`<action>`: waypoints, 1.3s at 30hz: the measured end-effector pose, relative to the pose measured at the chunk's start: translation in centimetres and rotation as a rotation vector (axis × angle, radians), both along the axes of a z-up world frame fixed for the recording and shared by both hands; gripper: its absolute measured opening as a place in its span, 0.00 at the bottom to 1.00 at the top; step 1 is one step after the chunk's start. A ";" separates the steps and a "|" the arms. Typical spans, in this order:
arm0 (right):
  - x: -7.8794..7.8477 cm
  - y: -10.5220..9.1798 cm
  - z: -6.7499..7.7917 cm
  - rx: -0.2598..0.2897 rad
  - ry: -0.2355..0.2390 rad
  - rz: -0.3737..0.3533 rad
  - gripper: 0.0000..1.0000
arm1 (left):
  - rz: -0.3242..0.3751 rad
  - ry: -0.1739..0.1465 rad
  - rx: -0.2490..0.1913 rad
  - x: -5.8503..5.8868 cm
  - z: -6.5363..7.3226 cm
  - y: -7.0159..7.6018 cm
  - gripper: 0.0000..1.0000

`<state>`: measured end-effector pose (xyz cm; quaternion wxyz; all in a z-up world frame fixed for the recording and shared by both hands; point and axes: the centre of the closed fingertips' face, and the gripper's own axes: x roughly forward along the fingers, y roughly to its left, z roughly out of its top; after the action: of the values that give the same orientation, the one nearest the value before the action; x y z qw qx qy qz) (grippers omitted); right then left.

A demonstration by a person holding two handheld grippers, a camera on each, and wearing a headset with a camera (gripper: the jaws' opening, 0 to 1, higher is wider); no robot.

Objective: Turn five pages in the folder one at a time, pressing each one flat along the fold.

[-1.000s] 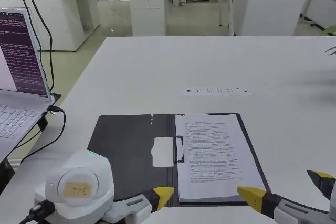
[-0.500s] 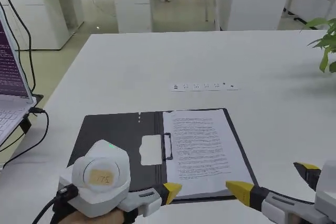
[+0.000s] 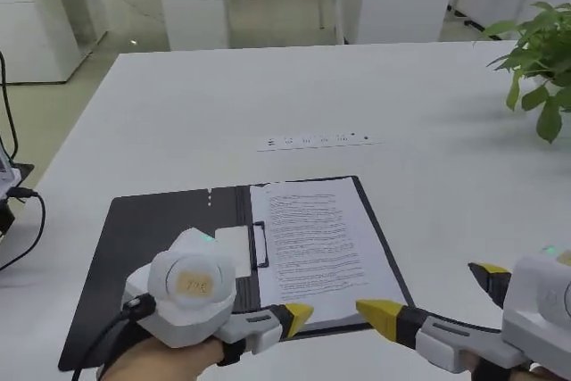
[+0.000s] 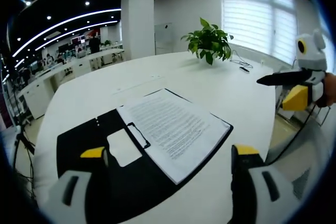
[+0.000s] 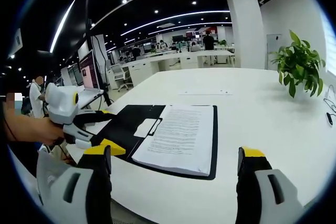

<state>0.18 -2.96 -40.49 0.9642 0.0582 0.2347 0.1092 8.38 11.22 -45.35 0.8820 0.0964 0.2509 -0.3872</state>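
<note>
Far left: a black cable (image 3: pixel 22 220) trails off the worktop (image 3: pixel 178 104) edge, clear of the job.

Left tool (image 4: pixel 168 153): jaws wide, holding nothing. In the head view it hovers over the near edge of the folder (image 3: pixel 152 238), tip aimed at the bottom of the spine. My read: it's parked there for the flattening pass along the fold once a sheet comes over.

The folder lies open and flat, close to the person's edge of the worktop. Left inner cover is bare black apart from a white label (image 3: pixel 234 240) next to the clip (image 3: pixel 259 243). The clip sits on the spine side of the paper stack (image 3: pixel 312 243), so sheets hinge there and the free edge is on the right.

All paper sits on the right half and nothing lies on the left cover, so I judge zero of five pages turned.

Beyond the folder: a socket strip (image 3: pixel 317 141) flush in the worktop, well apart.

Right tool (image 3: pixel 434 290): jaws wide, empty, just off the folder's near right corner. Makes sense, that's the free corner to lift.

Next move needs a shallow pinch on the top sheet only. Risk: grabbing two sheets.

Far right: a plant (image 3: pixel 535 69), out of the way.
</note>
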 end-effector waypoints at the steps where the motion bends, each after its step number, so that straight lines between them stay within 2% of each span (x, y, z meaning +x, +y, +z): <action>1: 0.0 0.0 0.0 0.000 -0.002 -0.003 1.00 | -0.006 0.002 -0.002 0.1 -0.2 -0.4 0.97; 15: -0.1 -0.1 0.0 -0.011 0.000 -0.030 1.00 | -0.120 0.022 0.021 0.3 -2.7 -5.7 0.95; 23: 0.0 -0.3 -0.1 -0.012 0.004 -0.046 1.00 | -0.140 0.032 0.025 0.7 -3.9 -7.4 0.94; 39: 0.1 -0.2 -0.9 -0.010 0.026 -0.064 1.00 | -0.141 0.043 -0.002 1.4 -5.8 -10.7 0.89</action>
<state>0.33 -3.11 -41.38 0.9643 0.0624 0.2456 0.0764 9.82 0.57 -51.12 0.8471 0.1045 0.2622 -0.4504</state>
